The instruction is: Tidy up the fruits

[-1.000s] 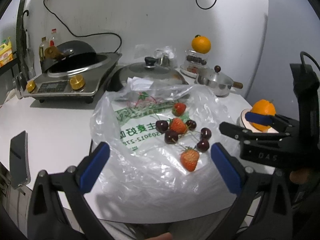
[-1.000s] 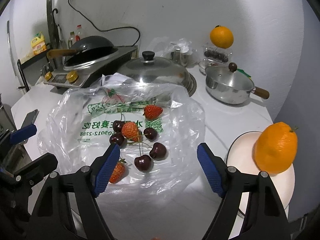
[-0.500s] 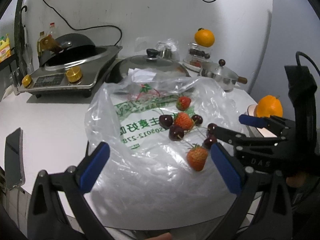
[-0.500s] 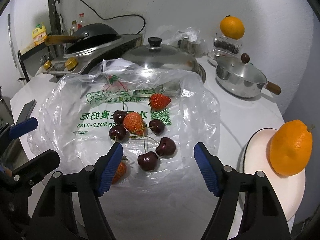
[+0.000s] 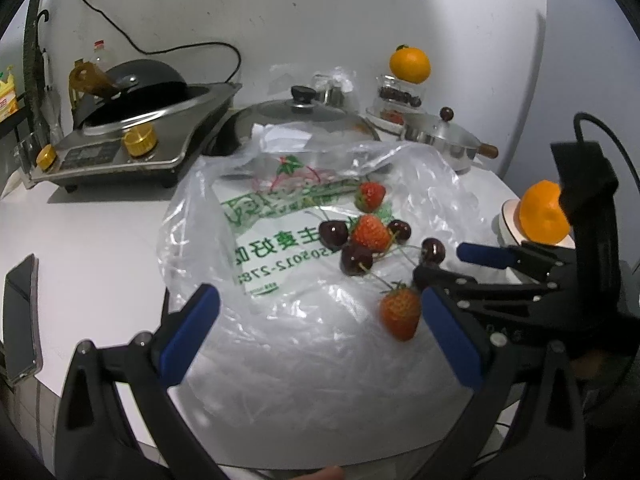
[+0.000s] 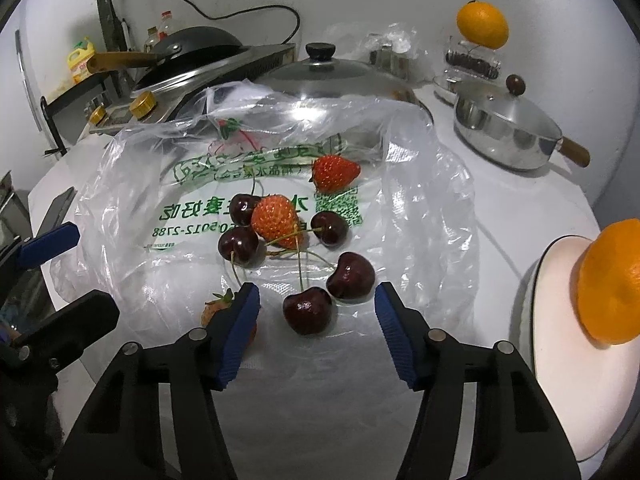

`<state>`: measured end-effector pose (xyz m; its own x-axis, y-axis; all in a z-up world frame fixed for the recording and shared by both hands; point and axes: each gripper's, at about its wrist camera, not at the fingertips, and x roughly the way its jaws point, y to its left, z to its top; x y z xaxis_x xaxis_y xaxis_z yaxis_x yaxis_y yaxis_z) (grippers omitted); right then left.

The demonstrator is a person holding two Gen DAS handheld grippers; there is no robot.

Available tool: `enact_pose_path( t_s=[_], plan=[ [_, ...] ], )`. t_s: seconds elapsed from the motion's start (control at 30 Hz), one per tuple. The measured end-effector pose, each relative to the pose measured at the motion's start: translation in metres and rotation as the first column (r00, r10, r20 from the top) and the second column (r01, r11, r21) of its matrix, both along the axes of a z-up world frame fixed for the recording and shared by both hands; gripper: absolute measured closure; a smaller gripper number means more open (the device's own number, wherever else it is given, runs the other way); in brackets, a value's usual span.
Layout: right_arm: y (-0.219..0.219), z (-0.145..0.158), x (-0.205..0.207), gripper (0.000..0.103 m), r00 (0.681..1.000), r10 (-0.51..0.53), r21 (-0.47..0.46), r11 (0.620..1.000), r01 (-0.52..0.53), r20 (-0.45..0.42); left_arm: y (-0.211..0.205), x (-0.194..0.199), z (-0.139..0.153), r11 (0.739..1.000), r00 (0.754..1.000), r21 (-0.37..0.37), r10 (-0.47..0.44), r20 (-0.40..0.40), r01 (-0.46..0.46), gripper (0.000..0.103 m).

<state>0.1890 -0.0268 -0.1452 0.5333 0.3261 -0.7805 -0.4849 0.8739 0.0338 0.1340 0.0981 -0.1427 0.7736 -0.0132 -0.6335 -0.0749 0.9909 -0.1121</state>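
Observation:
A clear plastic bag [image 6: 420,208] with green print lies flat on the white table. On it lie three strawberries, one in the middle [image 6: 276,216], and several dark cherries. My right gripper [image 6: 317,300] is low over the bag. Its jaws are closing, with the nearest cherry [image 6: 307,312] between the blue pads but not touched. A second cherry [image 6: 351,276] sits just beyond. The nearest strawberry [image 5: 400,312] is partly hidden behind the right gripper's left finger. My left gripper [image 5: 319,294] stands wide open over the bag's near part, holding nothing. An orange [image 6: 612,280] rests on a white plate [image 6: 560,360] at the right.
At the back stand a lidded steel pan [image 6: 504,128], a glass-lidded wok [image 6: 332,76], an induction cooker with a black wok [image 5: 132,128], and a jar with a second orange [image 5: 410,65] on top. A phone [image 5: 20,312] lies near the left table edge.
Both grippers have come down closer to the bag. The right gripper's jaws have narrowed around the nearest cherry. The fruit has not moved.

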Motion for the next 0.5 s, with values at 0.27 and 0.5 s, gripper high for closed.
enact_pose_path(
  t_s=[0.27, 0.5],
  plan=[
    [0.0, -0.008, 0.0037, 0.051, 0.999, 0.025, 0.025, 0.999, -0.024, -0.033, -0.0036, 0.0036, -0.0027, 1.0, 1.0, 0.014, -0.002, -0.011, 0.002, 0.002],
    [-0.0002, -0.0085, 0.0018, 0.055, 0.998, 0.04, 0.028, 0.999, -0.039, -0.044, -0.0096, 0.0064, -0.0039, 1.0, 1.0, 0.027, -0.009, -0.019, 0.009, 0.002]
  ],
)
